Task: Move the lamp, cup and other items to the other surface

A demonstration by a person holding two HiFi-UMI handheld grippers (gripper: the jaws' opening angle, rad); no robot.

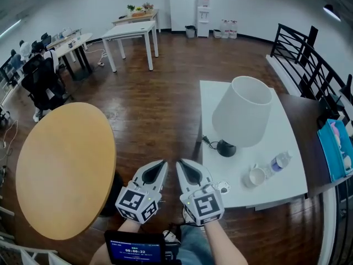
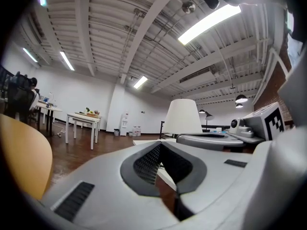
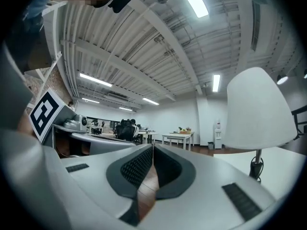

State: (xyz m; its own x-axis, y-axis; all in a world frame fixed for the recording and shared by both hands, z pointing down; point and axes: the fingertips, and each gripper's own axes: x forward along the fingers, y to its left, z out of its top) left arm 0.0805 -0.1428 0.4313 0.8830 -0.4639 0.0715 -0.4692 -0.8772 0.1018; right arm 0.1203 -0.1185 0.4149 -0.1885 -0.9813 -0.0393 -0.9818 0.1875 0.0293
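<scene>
A lamp [image 1: 242, 112] with a white shade and a black base stands on the white rectangular table [image 1: 292, 189] at the right. Near that table's front edge lie a white cup [image 1: 257, 175] and a small clear bottle [image 1: 280, 162]. A round wooden table [image 1: 66, 170] stands bare at the left. My left gripper [image 1: 161, 164] and right gripper [image 1: 182, 164] hover side by side between the two tables, both shut with nothing in them. The left gripper view shows its jaws [image 2: 160, 145] met, with the lamp [image 2: 183, 116] ahead. The right gripper [image 3: 152, 146] has the lamp [image 3: 259, 109] to its right.
A small round thing [image 1: 223, 187] on a cord lies at the white table's near left corner. A dark shelf with a blue item [image 1: 333, 148] and a black railing [image 1: 314, 59] run along the right. White tables [image 1: 132, 32] and seated people [image 1: 38, 76] are far back.
</scene>
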